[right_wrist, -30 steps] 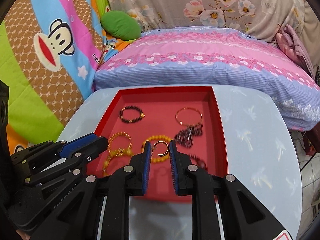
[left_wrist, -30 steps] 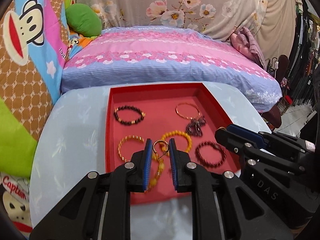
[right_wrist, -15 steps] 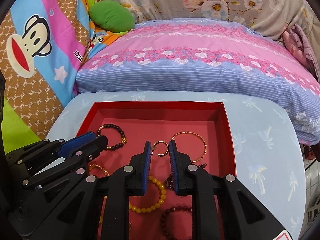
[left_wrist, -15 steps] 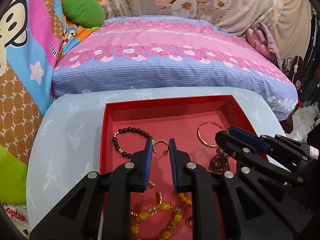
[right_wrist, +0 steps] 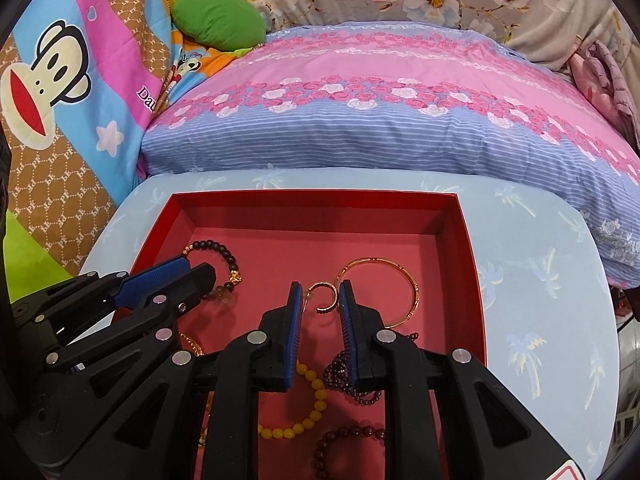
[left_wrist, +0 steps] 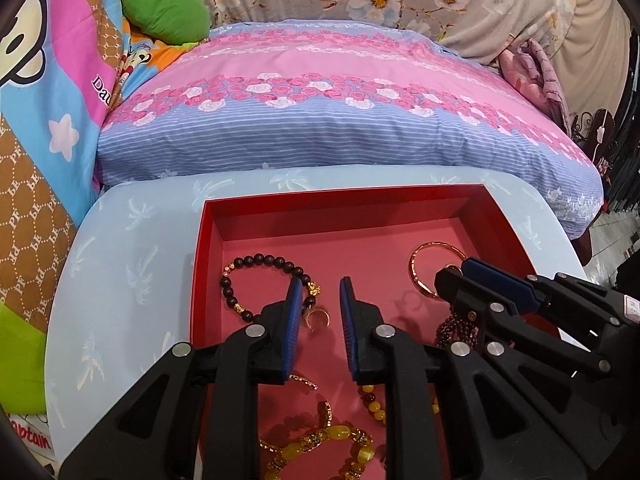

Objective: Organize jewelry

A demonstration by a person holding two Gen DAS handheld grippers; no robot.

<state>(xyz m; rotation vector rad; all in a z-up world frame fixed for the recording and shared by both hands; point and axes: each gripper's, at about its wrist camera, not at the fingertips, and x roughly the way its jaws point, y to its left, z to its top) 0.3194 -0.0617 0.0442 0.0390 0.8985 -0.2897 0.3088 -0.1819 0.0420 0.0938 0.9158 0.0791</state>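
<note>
A red tray [left_wrist: 332, 194] on the pale blue table [left_wrist: 132, 264] holds several bracelets. My left gripper [left_wrist: 321, 294] hangs over the tray's middle with its jaws opening. A small gold hoop earring [left_wrist: 316, 319] lies loose on the tray floor just under the gap, beside a black bead bracelet [left_wrist: 260, 276]. My right gripper [right_wrist: 321, 296] is shut on a second gold hoop earring [right_wrist: 323, 298], held above the floor next to a gold bangle [right_wrist: 384, 292]. In the left wrist view the right gripper [left_wrist: 450, 278] sits close on the right, over the bangle [left_wrist: 432, 264].
Nearer me in the tray [right_wrist: 312, 196] lie a yellow bead bracelet [right_wrist: 308, 412], dark red beads [right_wrist: 348, 444], a garnet cluster [right_wrist: 340, 372] and a gold-and-yellow chain bracelet [left_wrist: 320, 440]. A pink and blue striped pillow [left_wrist: 340, 112] presses against the table's far edge.
Both grippers moved forward over the tray toward its far half. The left jaws widened and their hoop earring dropped onto the tray floor. The right gripper still holds its earring.
</note>
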